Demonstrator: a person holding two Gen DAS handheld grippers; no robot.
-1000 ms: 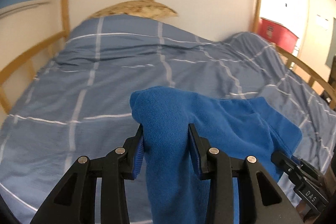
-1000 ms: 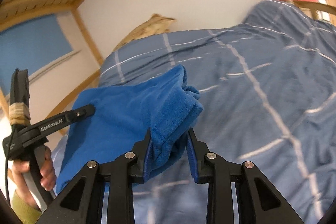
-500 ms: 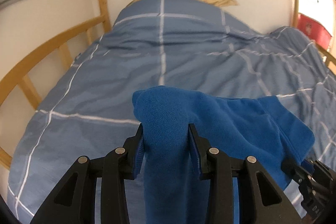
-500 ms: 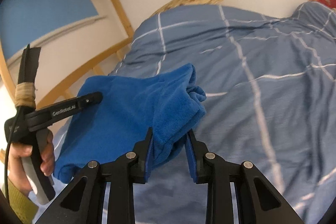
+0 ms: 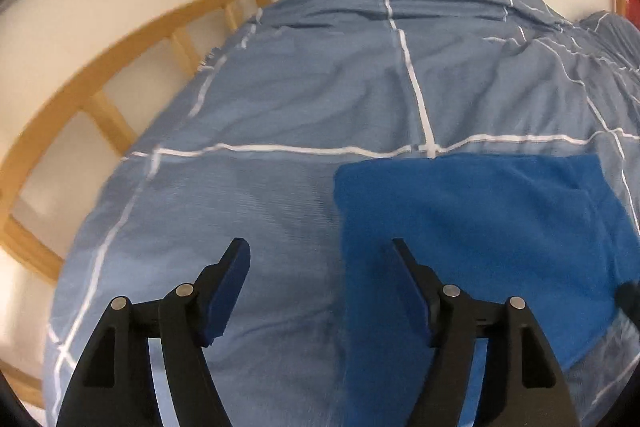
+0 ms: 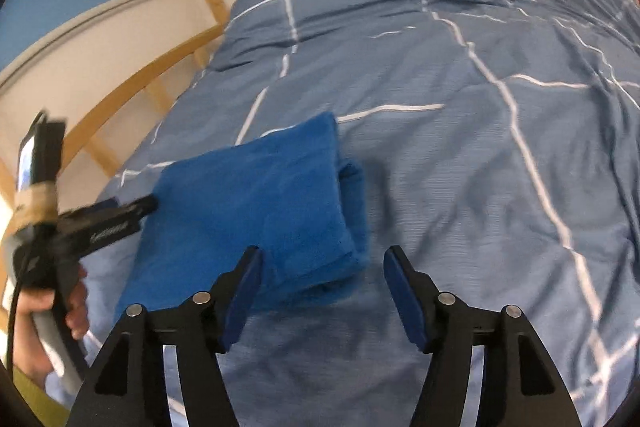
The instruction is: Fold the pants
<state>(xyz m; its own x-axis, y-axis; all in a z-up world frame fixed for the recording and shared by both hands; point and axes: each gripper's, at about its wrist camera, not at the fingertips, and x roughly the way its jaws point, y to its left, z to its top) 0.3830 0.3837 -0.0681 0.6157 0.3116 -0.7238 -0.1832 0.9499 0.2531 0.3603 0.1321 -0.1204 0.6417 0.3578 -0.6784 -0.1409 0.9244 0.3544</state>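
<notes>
We see folded blue fleece pants lying flat on a bed's blue checked duvet. Our left hand-held gripper is opening, the pants' left edge under its right finger, unpinched. Our right hand-held gripper is opening too, poised over the pants' near right corner, gripping nothing.

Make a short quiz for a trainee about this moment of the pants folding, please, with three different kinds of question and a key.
1. True or false: the blue pants lie folded on the duvet.
2. What does the right gripper hold? A: the pants. B: the duvet. C: nothing.
3. Fill in: the left gripper has its jaws ____, with no pad pressing cloth.

Key: 1 true; 2 C; 3 opening.
</notes>
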